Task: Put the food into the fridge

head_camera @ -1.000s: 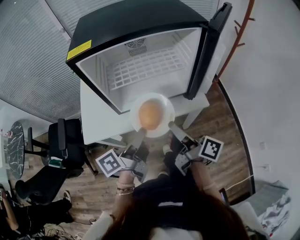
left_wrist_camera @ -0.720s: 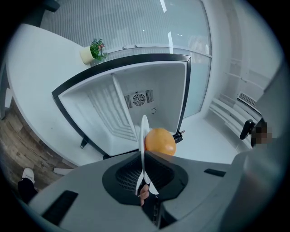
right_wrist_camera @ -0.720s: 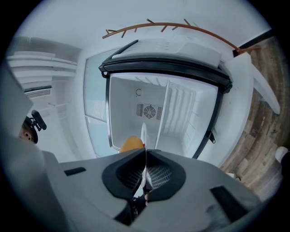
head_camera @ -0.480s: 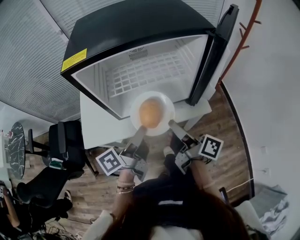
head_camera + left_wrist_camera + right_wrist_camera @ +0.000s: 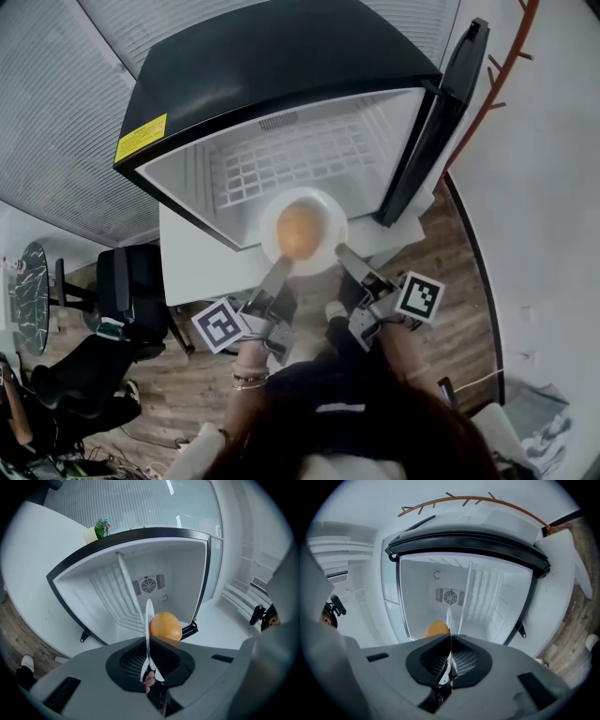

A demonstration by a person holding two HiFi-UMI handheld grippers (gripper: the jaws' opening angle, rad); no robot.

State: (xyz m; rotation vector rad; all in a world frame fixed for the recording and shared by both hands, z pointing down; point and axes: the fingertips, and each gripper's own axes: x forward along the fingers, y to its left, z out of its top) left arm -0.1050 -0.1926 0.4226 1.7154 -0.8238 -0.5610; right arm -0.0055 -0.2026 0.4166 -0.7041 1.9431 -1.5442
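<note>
Both arms are reaching forward side by side: the left gripper [image 5: 278, 274] is pinching the near-left rim of the plate [image 5: 330, 251], the right gripper [image 5: 349, 262] its near-right rim. The plate is carrying round orange food [image 5: 300, 231] level before the open fridge [image 5: 281, 56], its door [image 5: 441, 112] standing at the right

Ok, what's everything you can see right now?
mini fridge with its door open: one, black with a white inside, on the table
wire shelf: one, white, inside the fridge
table: one, white, under the fridge
round plate: one, white, at the fridge opening
round food item: one, orange, on the plate
office chair: one, black, on the floor at left
branched coat rack: one, orange-brown, right of the fridge
left tongs, right tongs: two, grey, each shut on the plate's rim
</note>
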